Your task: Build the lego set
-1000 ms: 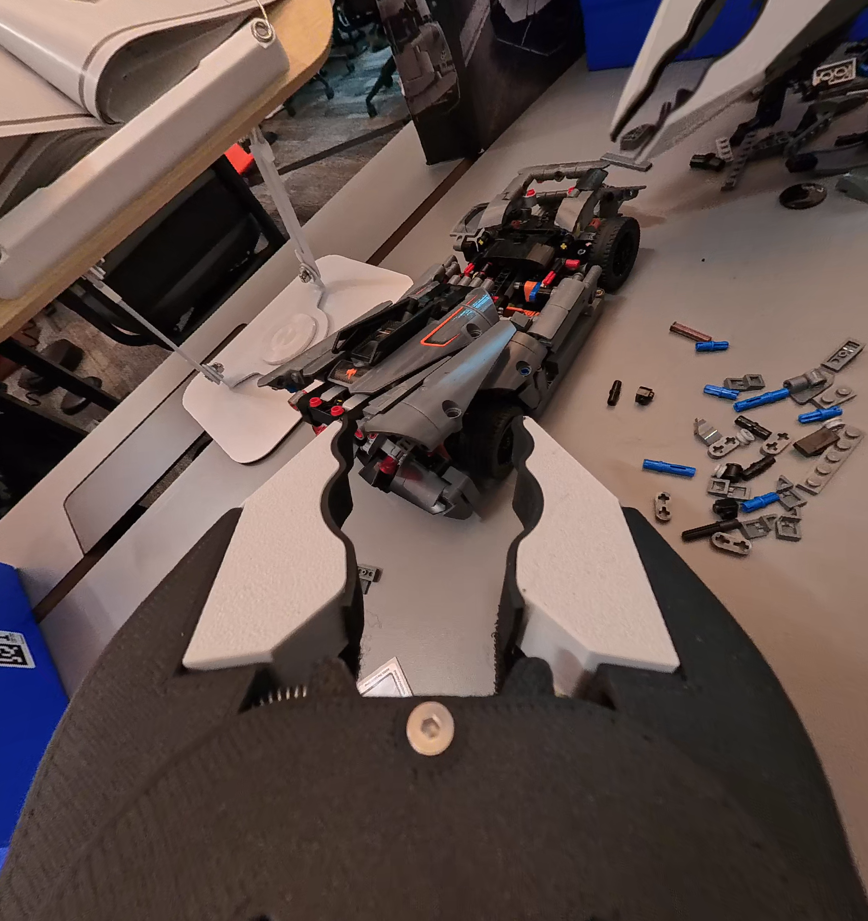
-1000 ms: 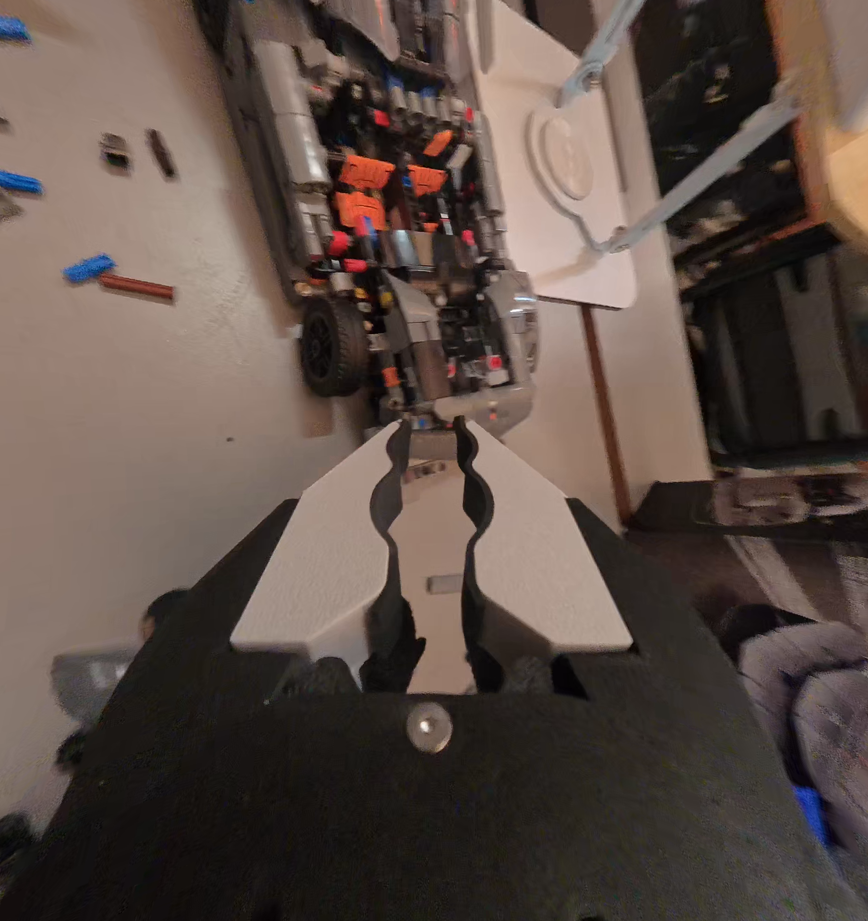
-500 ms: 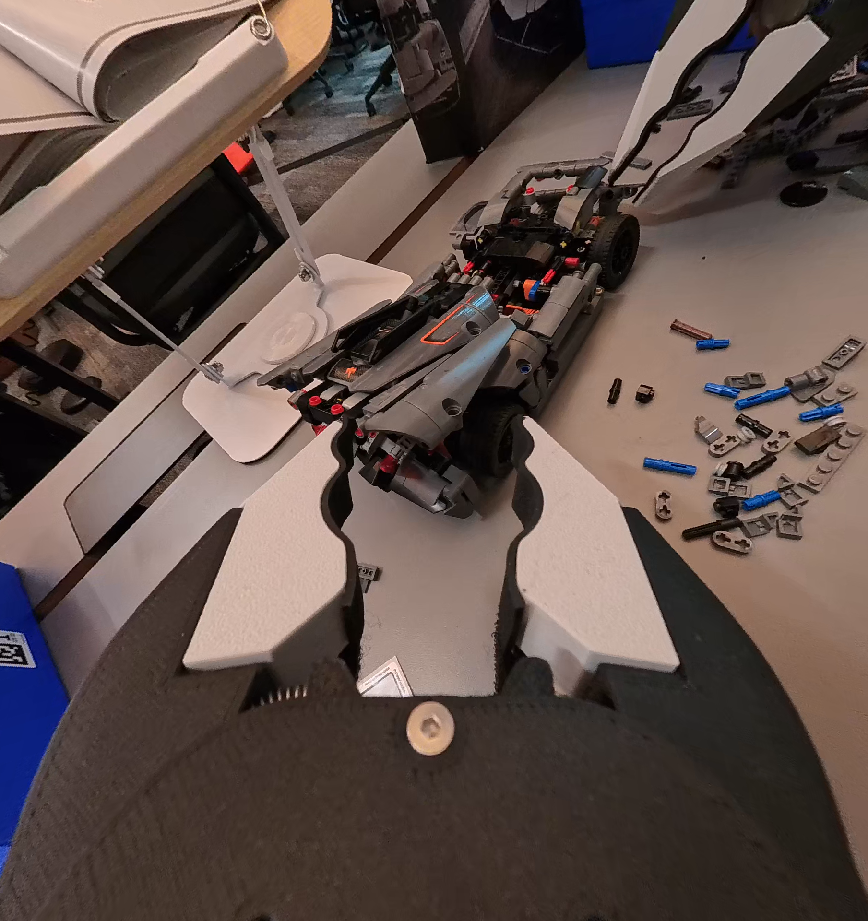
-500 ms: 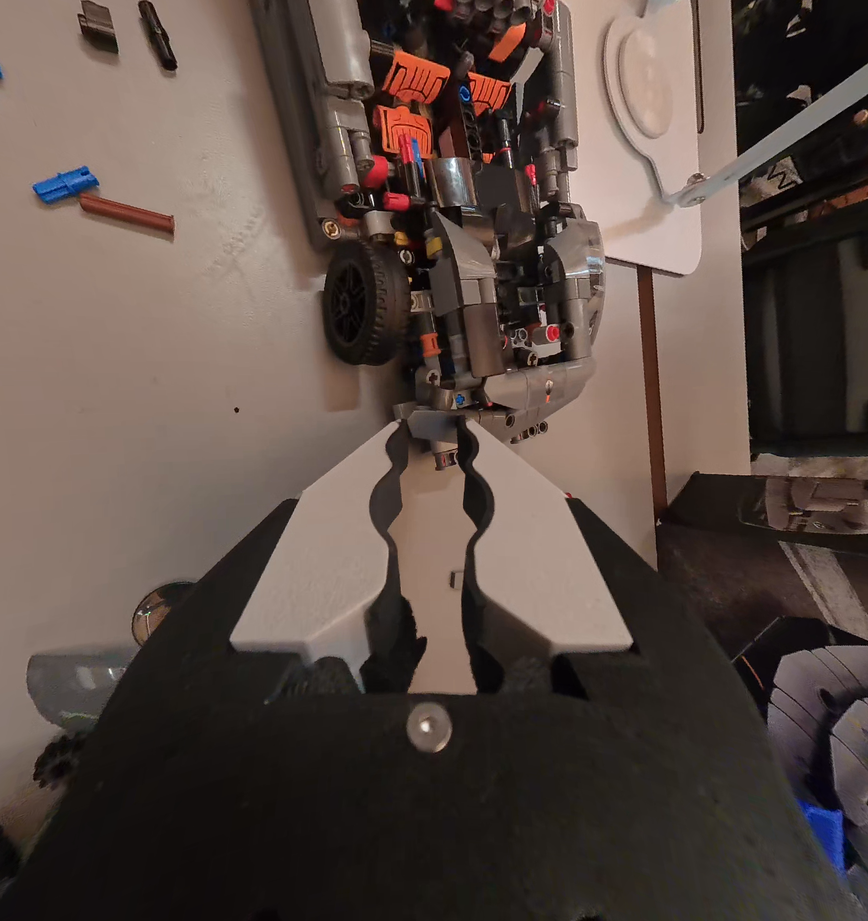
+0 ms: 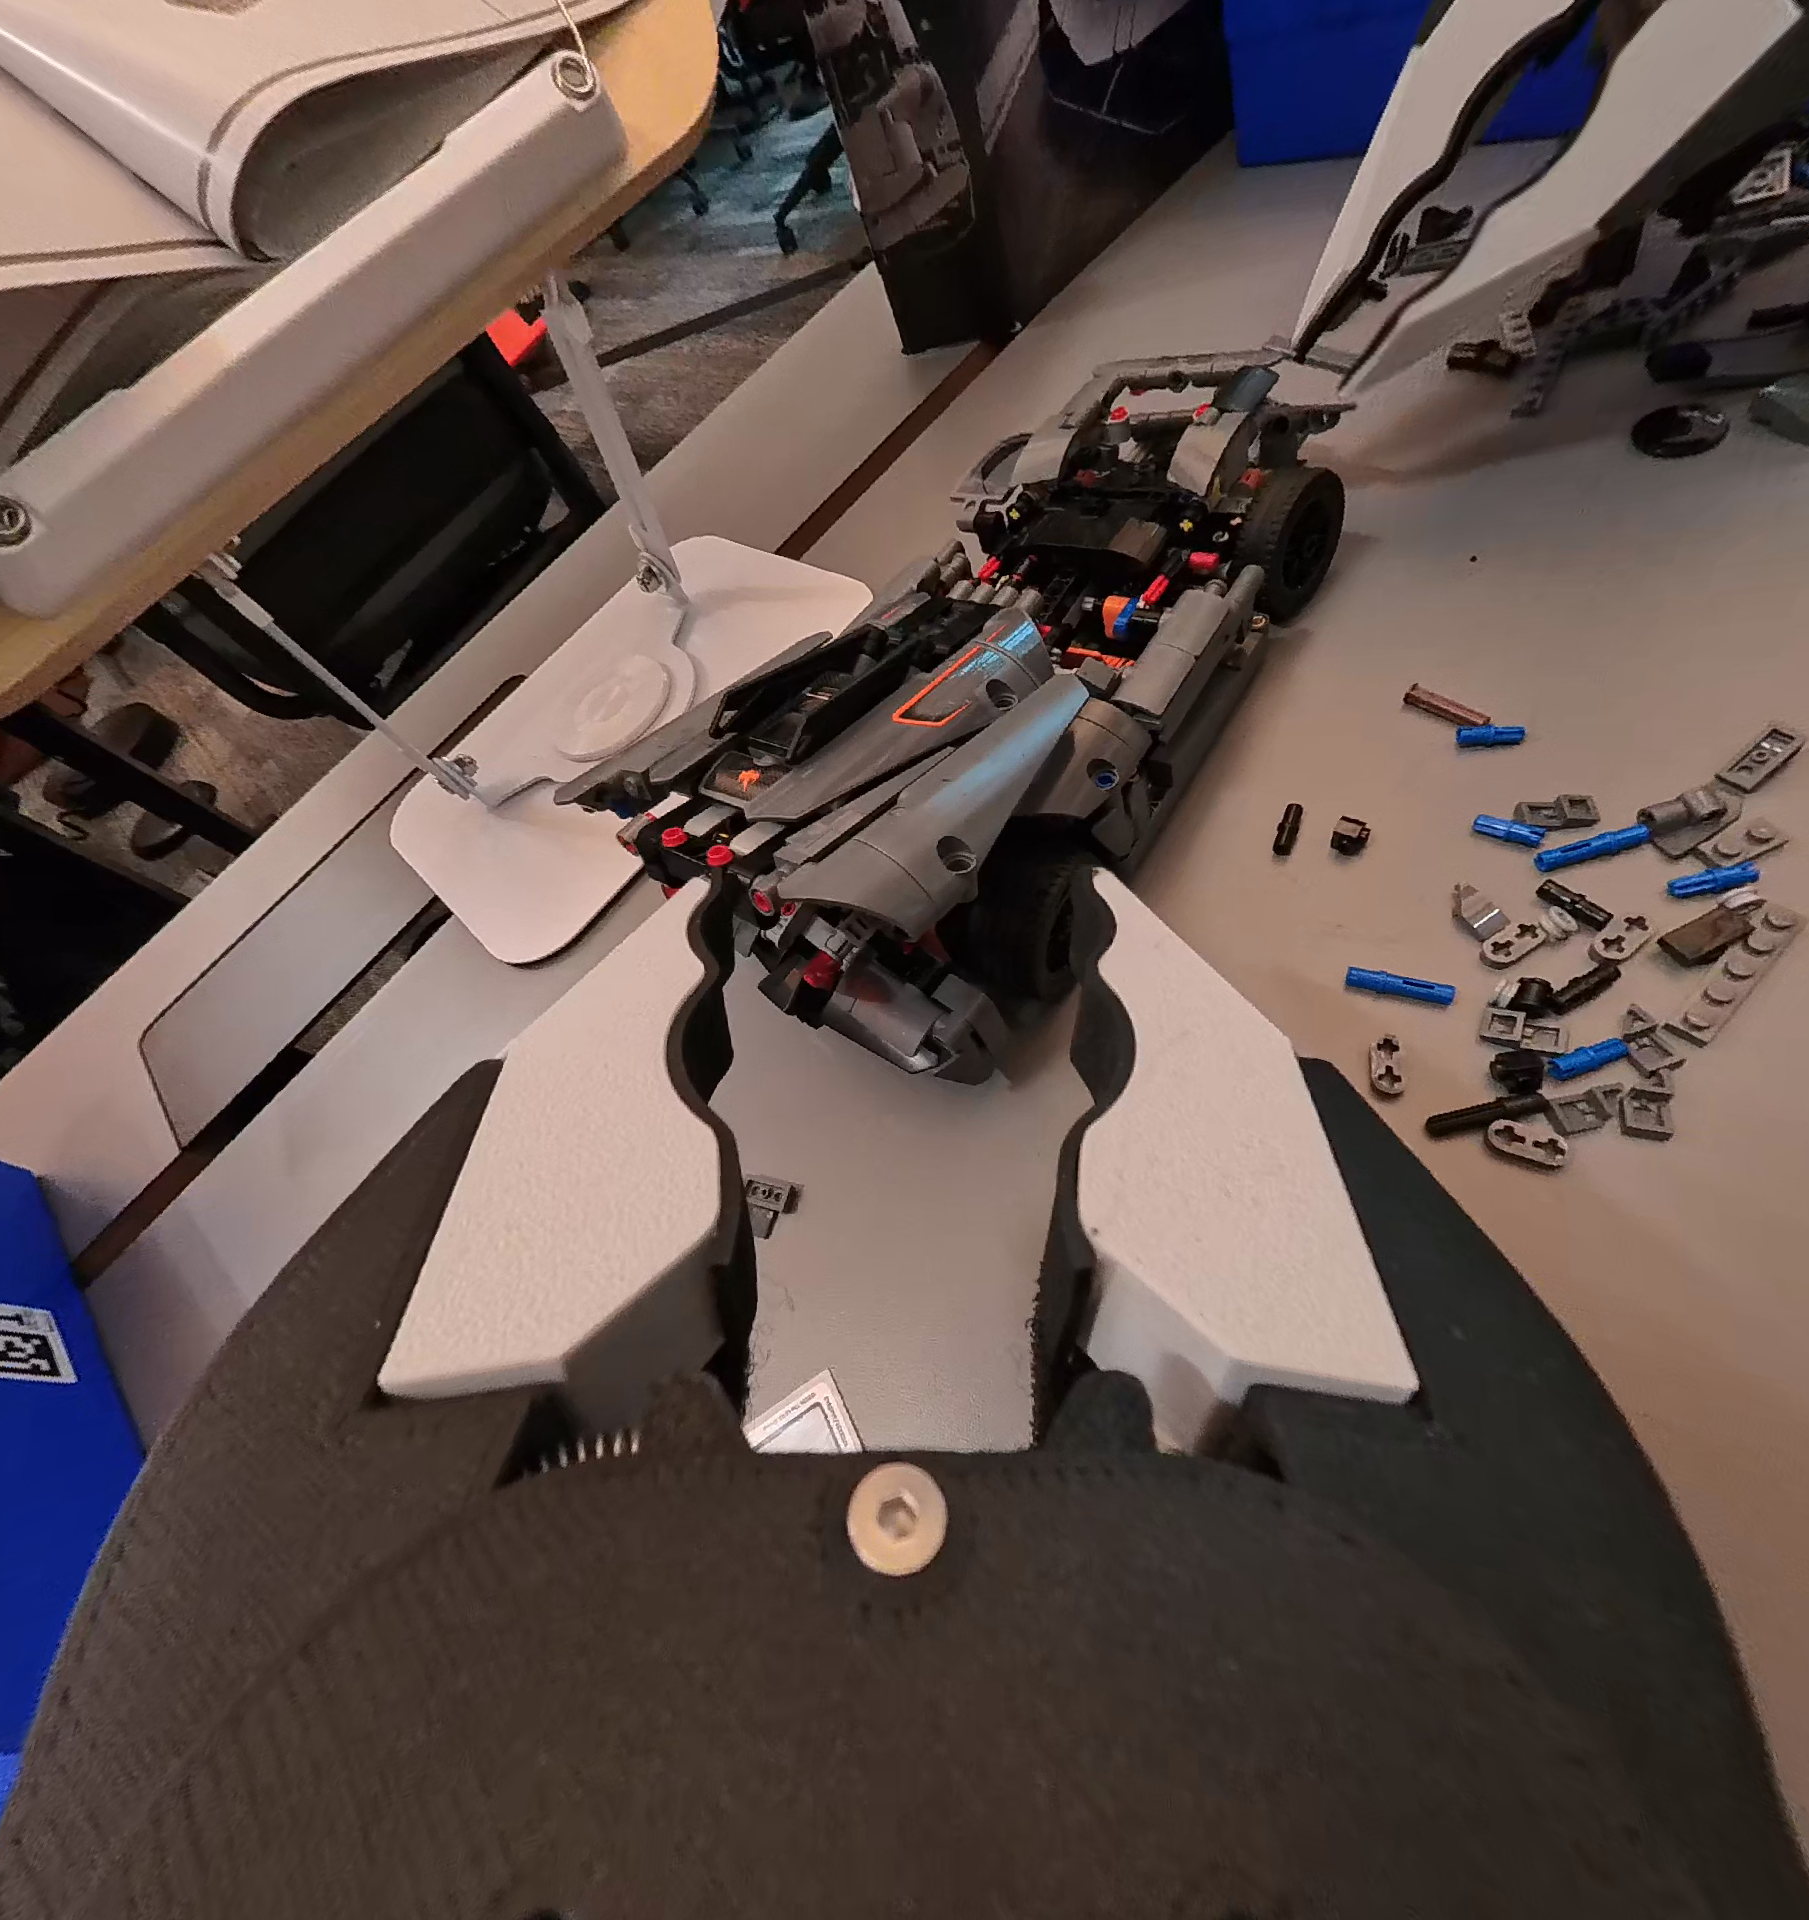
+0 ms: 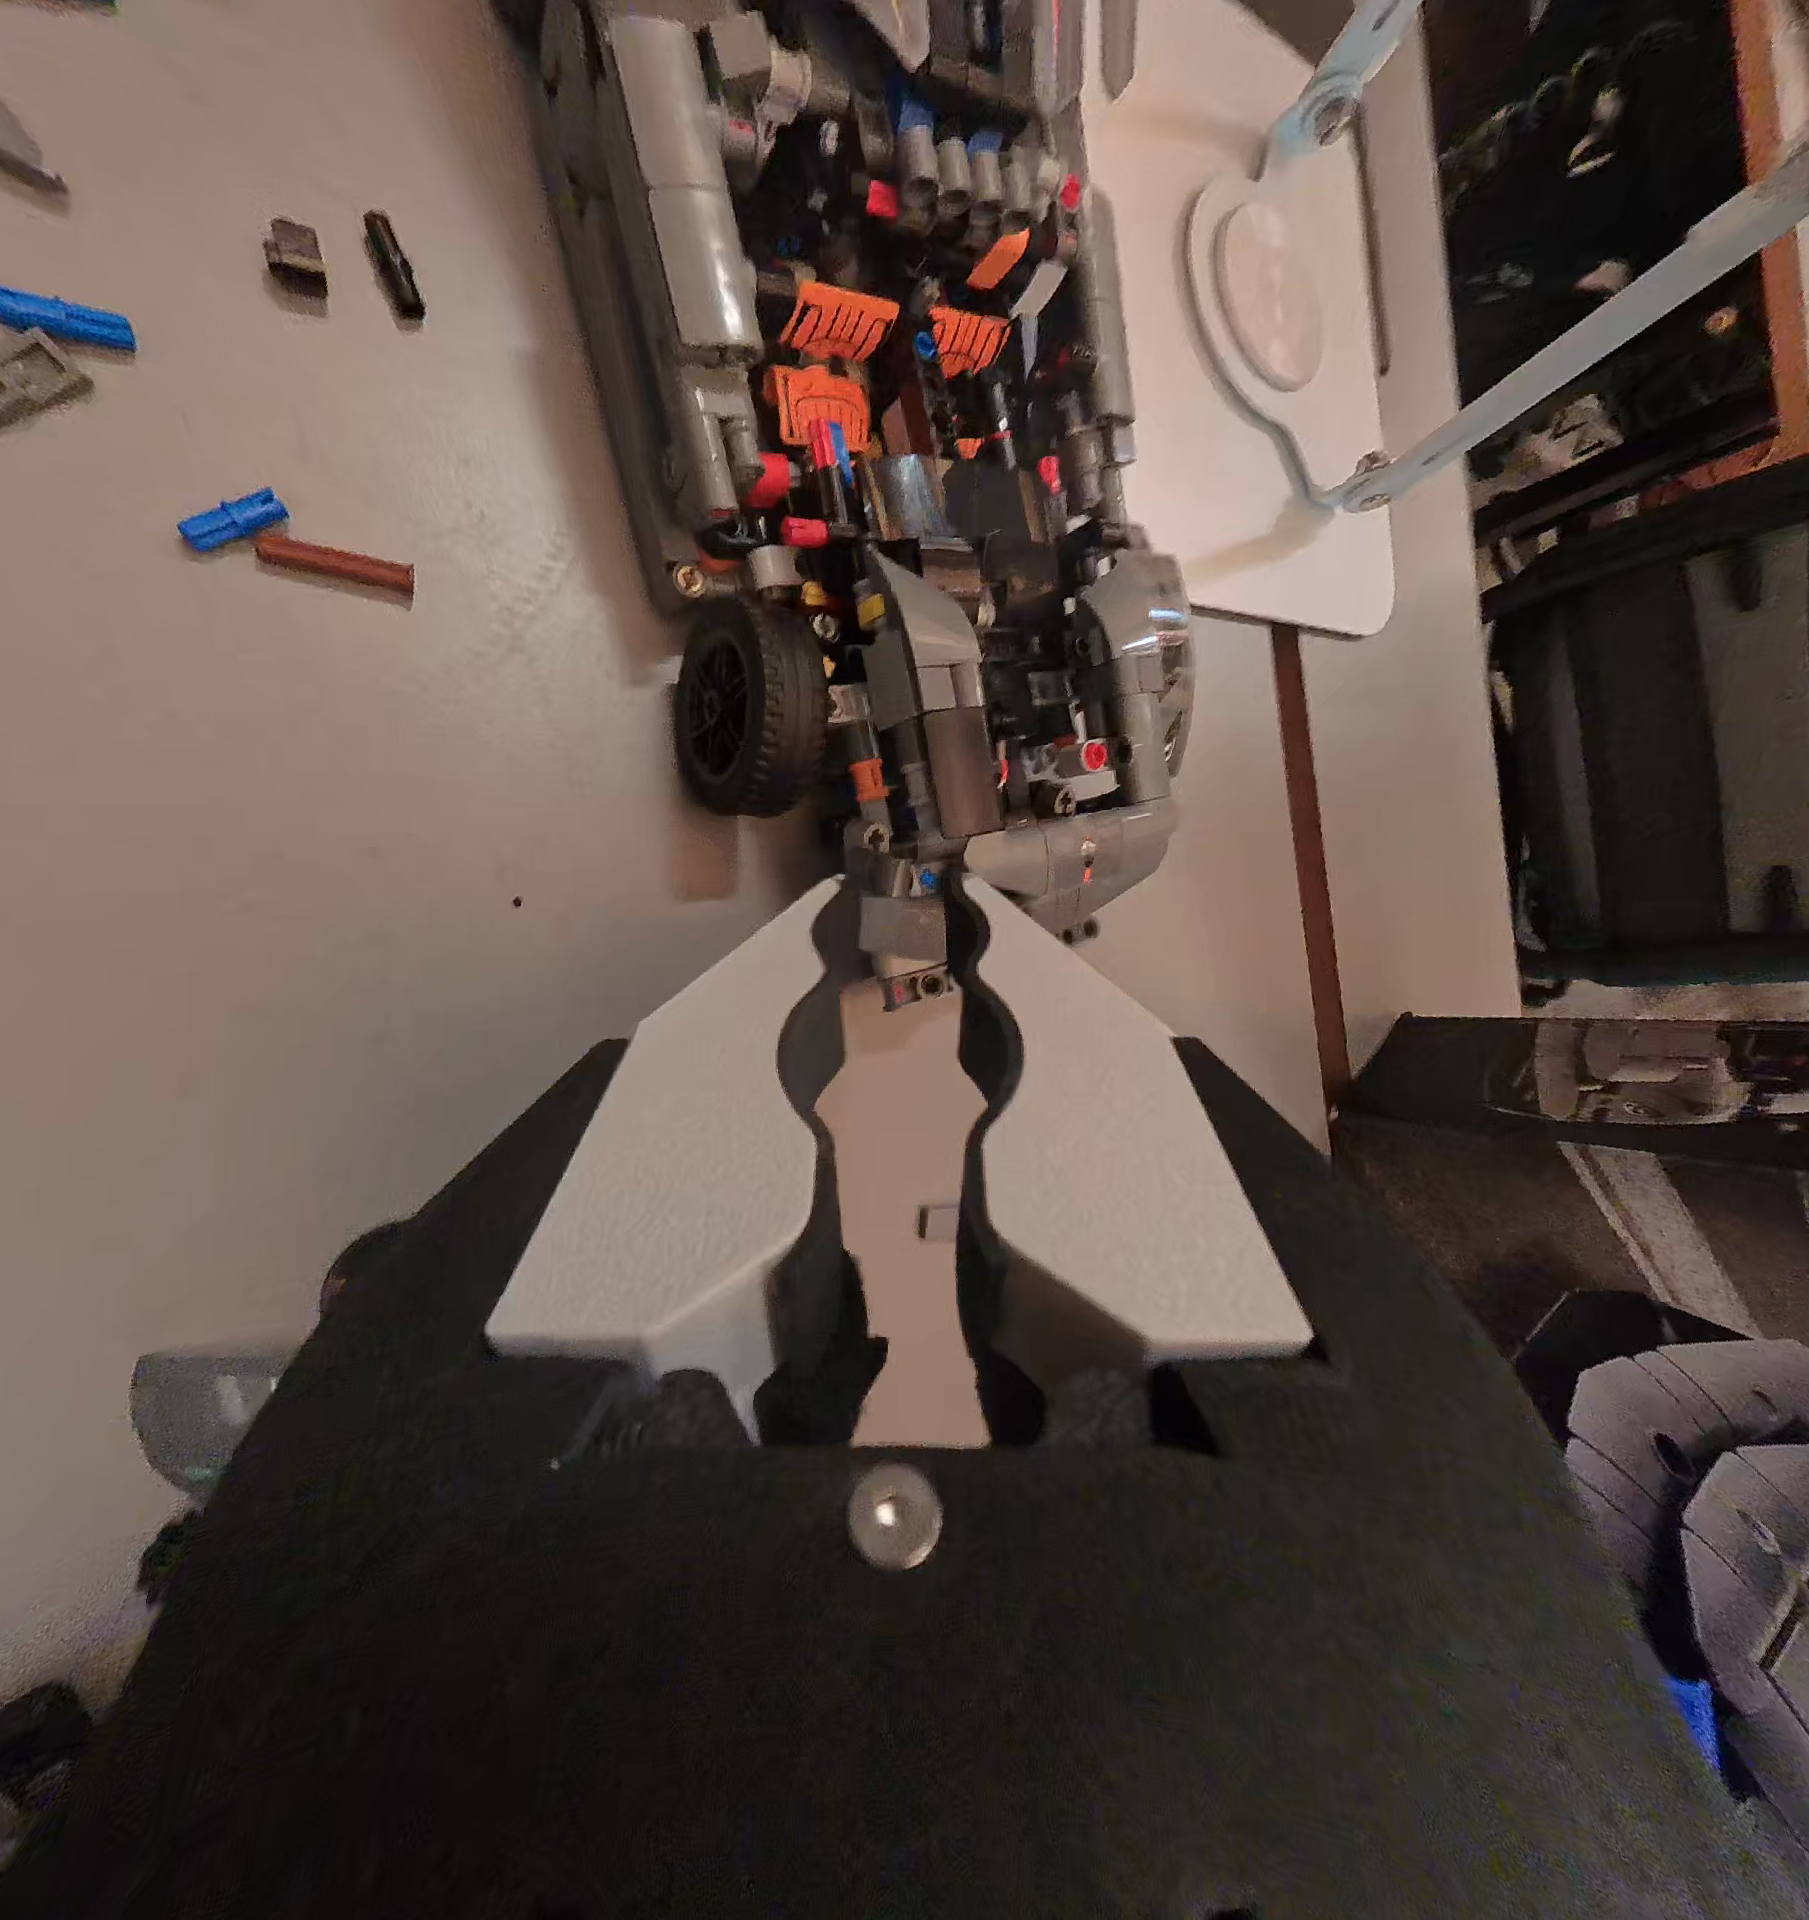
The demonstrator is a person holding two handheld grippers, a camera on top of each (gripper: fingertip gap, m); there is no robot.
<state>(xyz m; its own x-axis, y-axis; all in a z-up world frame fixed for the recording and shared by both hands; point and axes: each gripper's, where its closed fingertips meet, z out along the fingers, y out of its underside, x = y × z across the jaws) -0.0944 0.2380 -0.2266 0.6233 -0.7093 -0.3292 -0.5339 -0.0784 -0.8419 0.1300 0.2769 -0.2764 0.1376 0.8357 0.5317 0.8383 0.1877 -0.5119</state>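
Observation:
A grey and black lego car point(image 5: 983, 727) with orange and red details stands on the light table point(image 5: 1502, 1299). My left gripper point(image 5: 900, 894) is open, its fingertips on either side of the car's front end, apart from it. My right gripper point(image 6: 895, 894) is shut on a small dark grey piece point(image 6: 905, 930) and holds it against the car's rear point(image 6: 983, 748), beside the rear wheel point(image 6: 749, 712). It also shows in the left wrist view point(image 5: 1305, 348), at the car's far end.
Several loose blue pins and grey plates point(image 5: 1606, 935) lie right of the car. A white stand base point(image 5: 588, 790) lies left of it, under a wooden shelf. A small grey part point(image 5: 770, 1195) lies between my left fingers. A blue box point(image 5: 6, 1403) is at the left. There is about 25 centimetres between the tips of the two grippers.
My right gripper has come down and in toward the car's rear with the grey piece. The left gripper and the car have not moved.

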